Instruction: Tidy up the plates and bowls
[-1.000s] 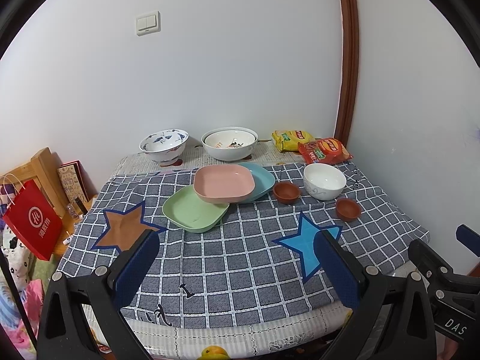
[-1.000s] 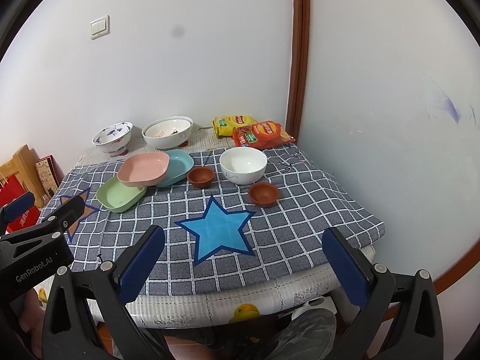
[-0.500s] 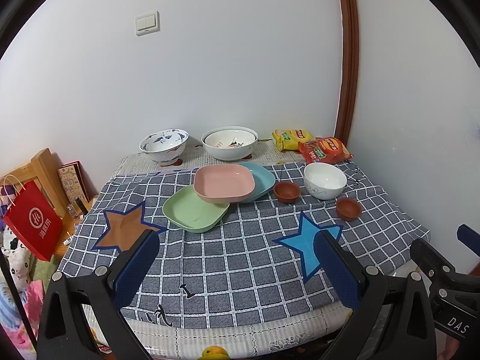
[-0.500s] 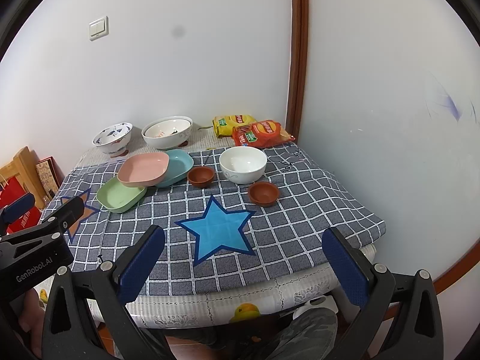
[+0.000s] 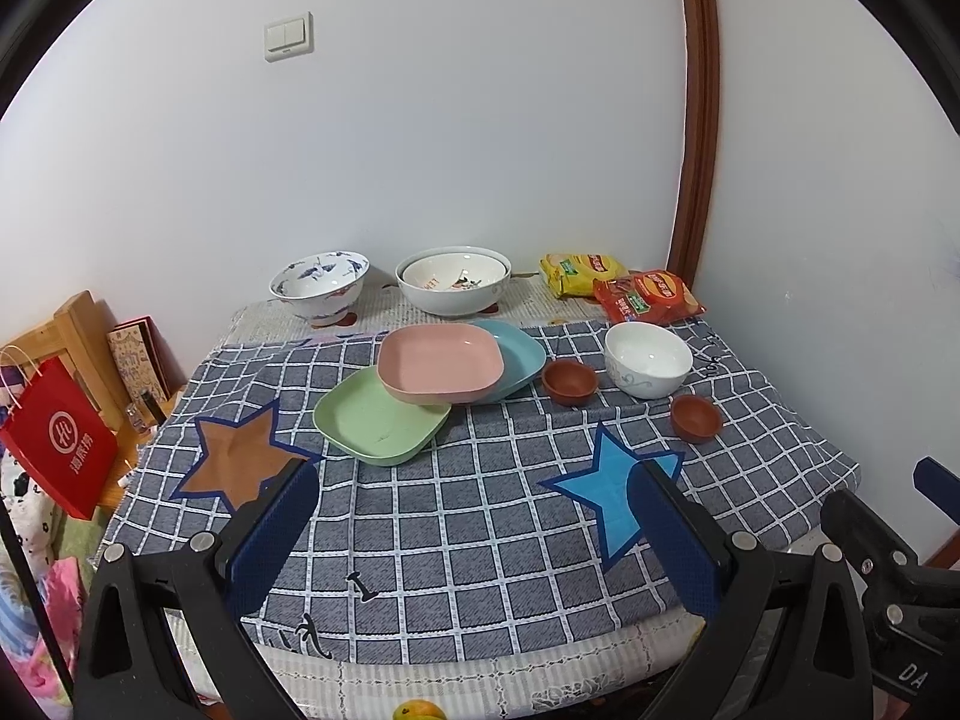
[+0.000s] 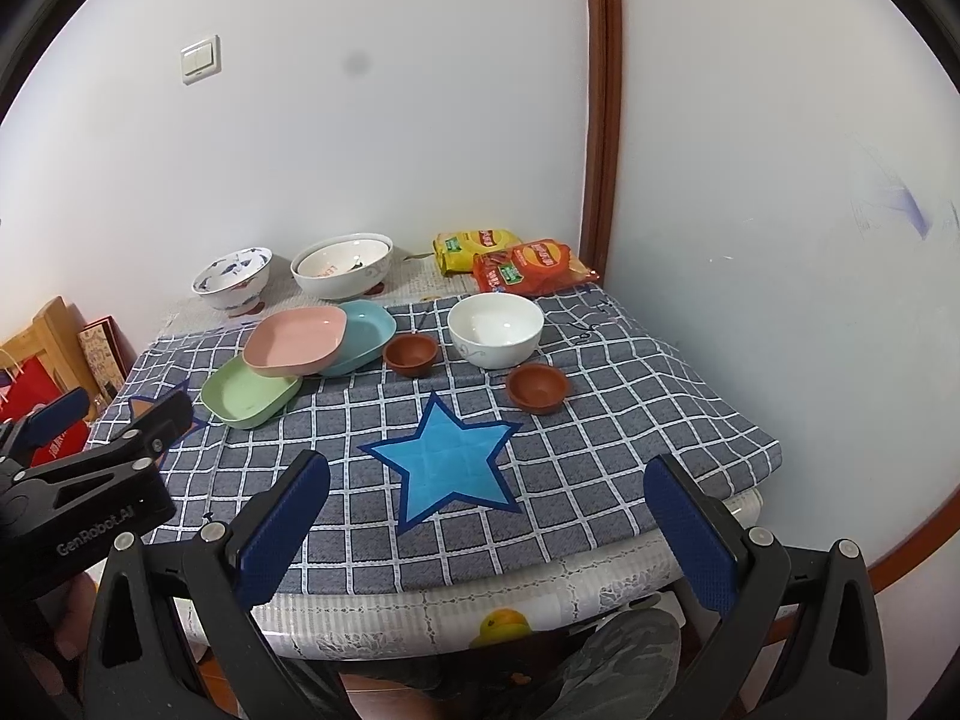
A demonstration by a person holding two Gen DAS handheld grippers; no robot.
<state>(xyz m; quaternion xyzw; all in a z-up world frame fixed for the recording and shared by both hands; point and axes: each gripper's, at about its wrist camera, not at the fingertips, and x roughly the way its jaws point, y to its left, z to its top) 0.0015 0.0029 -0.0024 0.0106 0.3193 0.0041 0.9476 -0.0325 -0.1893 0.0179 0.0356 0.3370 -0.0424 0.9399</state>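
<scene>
Left gripper [image 5: 471, 531]: its fingers are wide apart and hold nothing. It hangs over the near edge of the counter, well apart from the dishes.
Right gripper [image 6: 489, 525]: its fingers are wide apart too, with nothing between them. It hangs over the near edge, closer to the right side.
Counter [image 5: 456, 534]: a blue checked cloth with a brown star and a blue star covers it.
Pink plate [image 5: 439, 362]: it sits in the middle of the counter, on top of the other two plates.
Green plate [image 5: 375, 420]: it lies flat on the cloth, and its far edge is under the pink plate.
Blue plate [image 5: 521, 354]: it lies behind the pink plate, partly under it, toward the right.
White bowl [image 5: 647, 359]: it stands upright near the right edge.
Small brown bowls: one [image 5: 570, 381] sits between the blue plate and the white bowl. The other [image 5: 696, 417] sits just in front of the white bowl, closer to the right edge.
Blue-patterned bowl [image 5: 319, 285]: it stands at the far edge, toward the left.
Big white bowl [image 5: 453, 288]: it stands at the far edge, in the middle.
Snack bags [image 5: 648, 297]: a yellow one and a red one lie in the far right corner.
Red paper bag [image 5: 60, 432]: it stands beside the left edge, off the counter.
</scene>
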